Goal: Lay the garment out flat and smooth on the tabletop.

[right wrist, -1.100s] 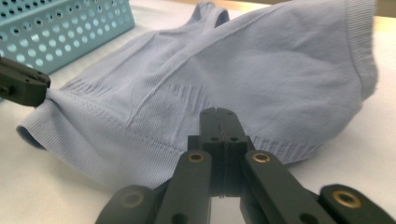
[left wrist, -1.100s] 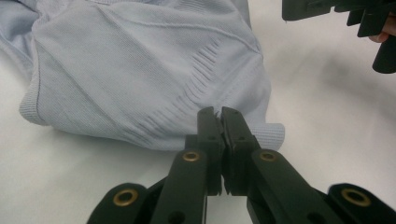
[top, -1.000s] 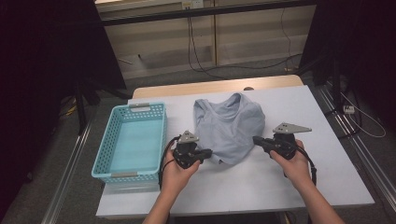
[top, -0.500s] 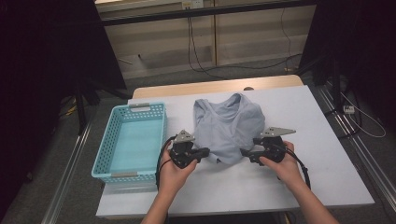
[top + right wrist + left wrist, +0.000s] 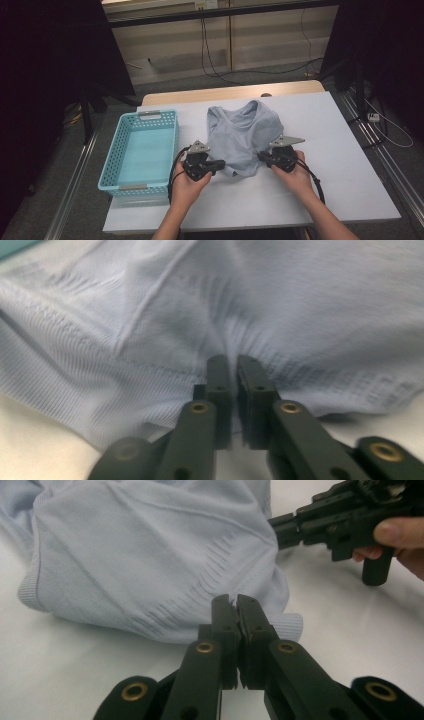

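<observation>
Both grippers grip the pale blue garment (image 5: 243,137) just right of the basket (image 5: 140,150): left gripper (image 5: 220,163) clamped on its near hem, right gripper (image 5: 260,156), jaws just closed, pinching its right edge. I judge lifting both ends evenly keeps the cloth taut off the worktop (image 5: 330,130).

An empty turquoise basket (image 5: 140,150) sits on the table (image 5: 340,150).

basket (image 5: 141,150) left on table (image 5: 340,150) | garment (image 5: 243,135) right of it (centre) | grippers at garment's near edge
</observation>
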